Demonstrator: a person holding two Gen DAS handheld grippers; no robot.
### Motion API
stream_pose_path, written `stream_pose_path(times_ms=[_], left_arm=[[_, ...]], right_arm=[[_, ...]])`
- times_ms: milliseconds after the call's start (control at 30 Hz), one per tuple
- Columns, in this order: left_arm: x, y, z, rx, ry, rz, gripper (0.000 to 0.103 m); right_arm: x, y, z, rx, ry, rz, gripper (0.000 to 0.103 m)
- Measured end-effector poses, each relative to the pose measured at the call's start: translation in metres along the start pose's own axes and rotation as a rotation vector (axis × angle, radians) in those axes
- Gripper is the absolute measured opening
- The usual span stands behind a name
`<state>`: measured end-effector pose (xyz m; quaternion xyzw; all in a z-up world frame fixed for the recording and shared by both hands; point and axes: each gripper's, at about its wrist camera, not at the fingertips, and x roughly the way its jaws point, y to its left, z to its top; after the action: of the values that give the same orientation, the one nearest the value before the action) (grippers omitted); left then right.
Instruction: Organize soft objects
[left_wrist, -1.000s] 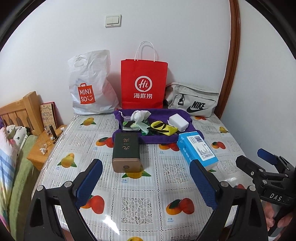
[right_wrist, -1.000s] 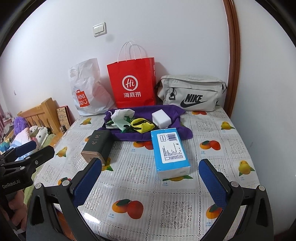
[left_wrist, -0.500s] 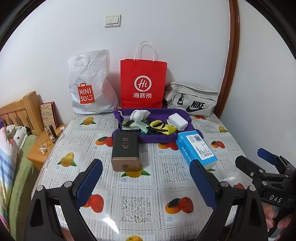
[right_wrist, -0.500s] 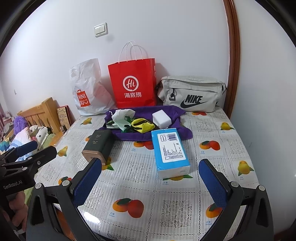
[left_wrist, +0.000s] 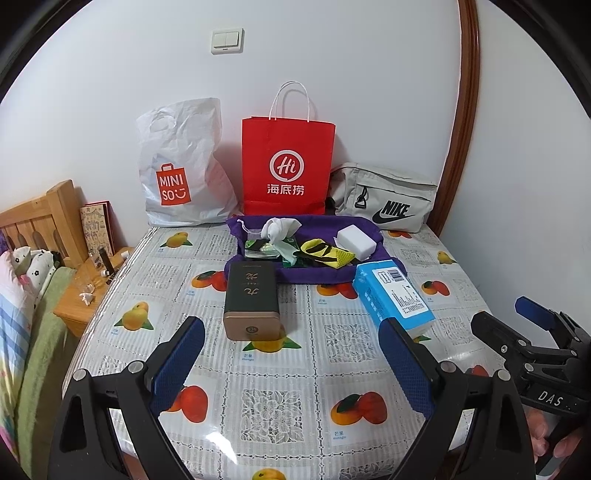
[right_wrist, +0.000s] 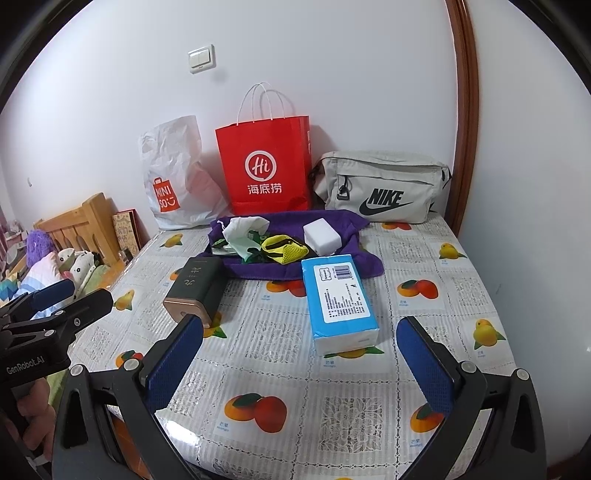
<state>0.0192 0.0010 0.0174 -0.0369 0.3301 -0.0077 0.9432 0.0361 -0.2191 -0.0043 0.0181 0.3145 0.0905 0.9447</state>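
Both grippers, left gripper and right gripper, are hovering spread wide and holding nothing; soft items on the purple cloth are sitting mid-frame, well beyond the fingers, on the fruit-print tablecloth.

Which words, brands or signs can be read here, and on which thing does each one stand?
"MINISO": white plastic bag.
"Hi" and "海底捞": red paper bag.
"NIKE": grey bag.
"DAS": right gripper, seen from the left wrist.
"GenRobot.AI": left gripper, seen from the right wrist.
Gold characters on the dark box: not clearly legible.
Label on the blue tissue pack: too small to read.
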Motion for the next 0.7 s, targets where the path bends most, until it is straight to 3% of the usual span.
stream_pose_path(times_ms=[700], left_arm=[[-0.0022,0.0005,-0.0013,-0.002,-0.003,0.004,0.095]], right_arm=[[-0.0013,0.0021,-0.0025,0.009,0.005,0.005,0.103]])
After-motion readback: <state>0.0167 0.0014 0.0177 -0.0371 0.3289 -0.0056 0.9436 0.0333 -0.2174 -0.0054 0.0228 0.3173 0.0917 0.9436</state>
